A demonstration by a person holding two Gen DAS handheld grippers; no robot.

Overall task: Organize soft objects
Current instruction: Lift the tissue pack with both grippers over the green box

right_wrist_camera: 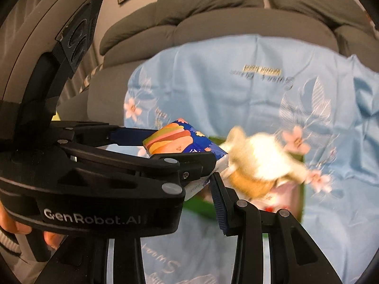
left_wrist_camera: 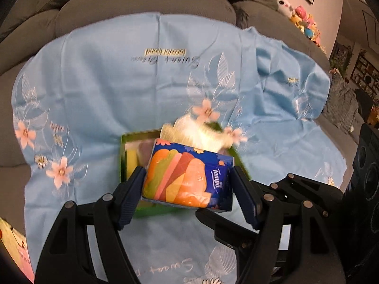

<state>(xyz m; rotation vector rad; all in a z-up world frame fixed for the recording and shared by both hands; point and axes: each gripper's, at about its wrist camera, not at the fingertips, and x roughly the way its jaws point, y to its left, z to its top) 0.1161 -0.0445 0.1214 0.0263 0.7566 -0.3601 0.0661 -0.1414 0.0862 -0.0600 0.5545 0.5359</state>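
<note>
My left gripper (left_wrist_camera: 187, 184) is shut on a Tempo tissue pack (left_wrist_camera: 189, 175), blue with orange and green shapes, and holds it over a green box (left_wrist_camera: 123, 151). The pack also shows in the right wrist view (right_wrist_camera: 175, 142) between the left gripper's fingers (right_wrist_camera: 132, 133). A blurred cream and tan plush toy (right_wrist_camera: 258, 163) sits at the box's far side, also in the left wrist view (left_wrist_camera: 201, 132). Of my right gripper only one finger (right_wrist_camera: 220, 203) shows, close to the plush; its other finger is hidden behind the left gripper's body.
A light blue flowered cloth (left_wrist_camera: 142, 90) covers a grey sofa (left_wrist_camera: 142, 4). Several plush toys (left_wrist_camera: 303, 21) lie on the sofa's far right. A pink item (left_wrist_camera: 14, 246) is at the lower left edge.
</note>
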